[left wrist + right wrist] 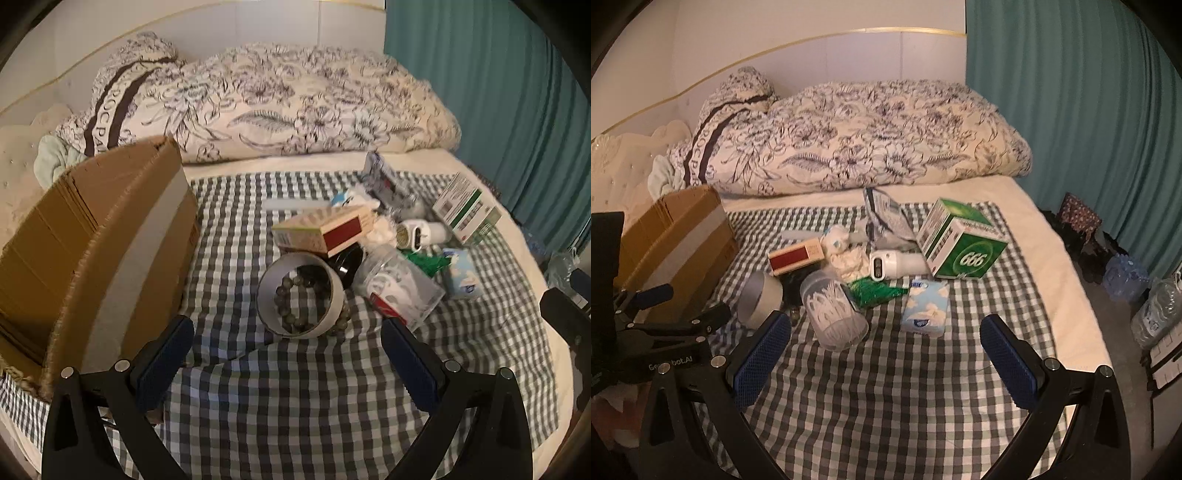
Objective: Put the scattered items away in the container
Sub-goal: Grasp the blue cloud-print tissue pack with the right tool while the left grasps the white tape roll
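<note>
The big brown cardboard box (99, 236) sits on the left side of the bed, on the green and white checked cloth (295, 387), and its open top leans away, so a thing dropped at its edge could slide off and fall back on the bed. The scattered things lie in one tight pile in the middle of the cloth, near the box but not in it. The green and white square carton (964, 243) is wide, so it could slip out of a weak grab. The clear plastic jar of white cotton sticks (834, 314) lies on its side and could roll away if bumped. The white ring of tape (299, 295) has a string of dark round beads (291, 299) lying through it, and lifting the ring alone could drag the beads along or drop them. The small blue and white tissue pack (925, 310) is soft and could squash. The left gripper (291, 365) and the right gripper (886, 365) both tip down toward the pile, with jaws spread wide and nothing between them.
</note>
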`<state>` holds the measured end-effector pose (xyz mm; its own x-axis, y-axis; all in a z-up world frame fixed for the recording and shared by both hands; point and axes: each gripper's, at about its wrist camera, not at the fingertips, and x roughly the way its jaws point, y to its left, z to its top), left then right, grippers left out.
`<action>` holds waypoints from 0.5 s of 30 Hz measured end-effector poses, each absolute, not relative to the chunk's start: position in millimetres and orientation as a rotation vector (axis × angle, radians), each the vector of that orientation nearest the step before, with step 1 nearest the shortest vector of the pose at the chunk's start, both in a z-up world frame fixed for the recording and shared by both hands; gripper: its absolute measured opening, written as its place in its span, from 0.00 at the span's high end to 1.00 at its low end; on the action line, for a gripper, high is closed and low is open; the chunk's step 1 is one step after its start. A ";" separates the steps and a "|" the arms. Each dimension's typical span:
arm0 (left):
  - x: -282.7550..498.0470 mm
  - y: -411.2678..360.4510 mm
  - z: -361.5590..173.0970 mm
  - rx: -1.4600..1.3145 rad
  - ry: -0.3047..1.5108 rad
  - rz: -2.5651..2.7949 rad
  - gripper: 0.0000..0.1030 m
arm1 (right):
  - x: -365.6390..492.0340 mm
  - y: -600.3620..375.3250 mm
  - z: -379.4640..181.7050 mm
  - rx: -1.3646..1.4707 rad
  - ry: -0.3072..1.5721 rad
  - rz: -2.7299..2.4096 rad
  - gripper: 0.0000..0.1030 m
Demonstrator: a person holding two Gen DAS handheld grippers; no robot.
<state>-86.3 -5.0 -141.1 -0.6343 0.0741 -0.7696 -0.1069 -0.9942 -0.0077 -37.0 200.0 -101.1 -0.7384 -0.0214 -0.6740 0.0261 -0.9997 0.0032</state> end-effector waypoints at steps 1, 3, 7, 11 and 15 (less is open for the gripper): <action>-88.8 -5.0 -143.8 -1.303 0.059 2.751 0.00 | -39.5 200.3 -106.0 1.140 0.011 -2.902 0.00; -94.5 -3.4 -150.5 -1.326 0.059 2.750 0.00 | -43.6 201.7 -114.1 1.166 0.015 -2.901 0.00; -105.1 -1.3 -162.4 -1.349 0.027 2.722 0.00 | -51.8 208.0 -128.9 1.231 0.020 -2.904 0.00; -116.8 6.8 -174.7 -1.380 -0.008 2.671 0.00 | -61.8 218.5 -140.8 1.281 0.008 -2.909 0.00; -125.6 10.5 -181.5 -1.364 -0.049 2.671 0.00 | -72.7 229.6 -150.5 1.306 -0.020 -2.915 0.00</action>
<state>-125.6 10.5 -181.5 -0.5784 0.1403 -0.8036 -0.1109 -0.9895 -0.0930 -72.7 229.6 -150.5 -0.6644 0.0426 -0.7461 -0.0529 -0.9985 -0.0099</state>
